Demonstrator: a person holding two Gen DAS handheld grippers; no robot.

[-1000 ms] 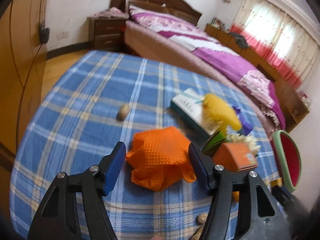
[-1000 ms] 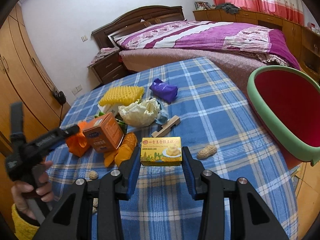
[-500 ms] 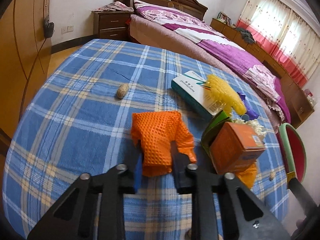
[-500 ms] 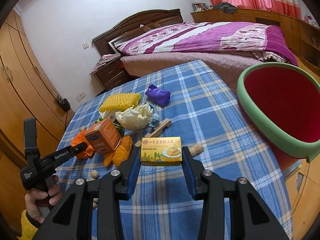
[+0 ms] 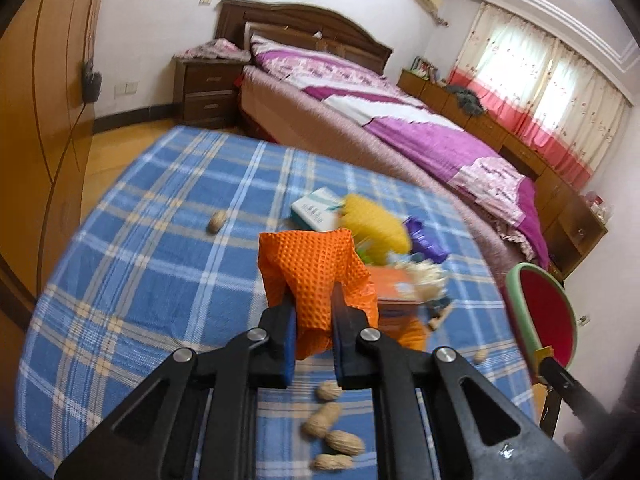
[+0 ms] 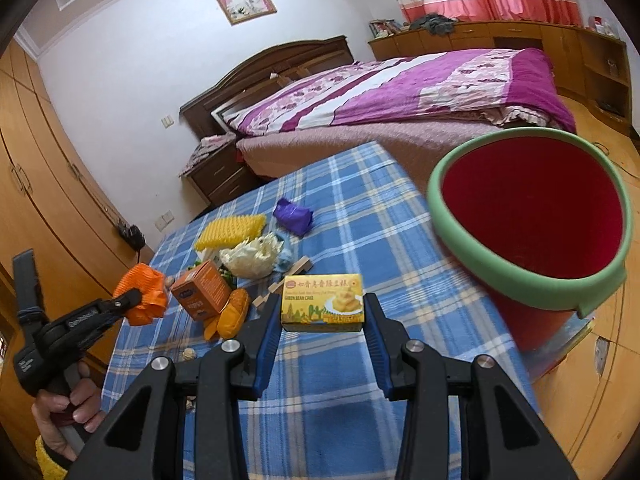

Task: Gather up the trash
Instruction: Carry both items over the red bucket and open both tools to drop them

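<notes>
Left gripper [image 5: 313,320] pinches a crumpled, dimpled orange foam net [image 5: 316,276], lifted off the plaid tablecloth [image 5: 140,280]. Right gripper [image 6: 322,322] clamps the yellow green-bean-cake box [image 6: 322,303], raised beside the red bin [image 6: 532,216].

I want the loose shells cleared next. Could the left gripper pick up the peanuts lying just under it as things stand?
Probably not yet. The left gripper is shut on the orange mesh wrapper, so its jaws are occupied. The peanuts lie uncovered on the plaid tablecloth, reachable once the wrapper is dropped.
</notes>
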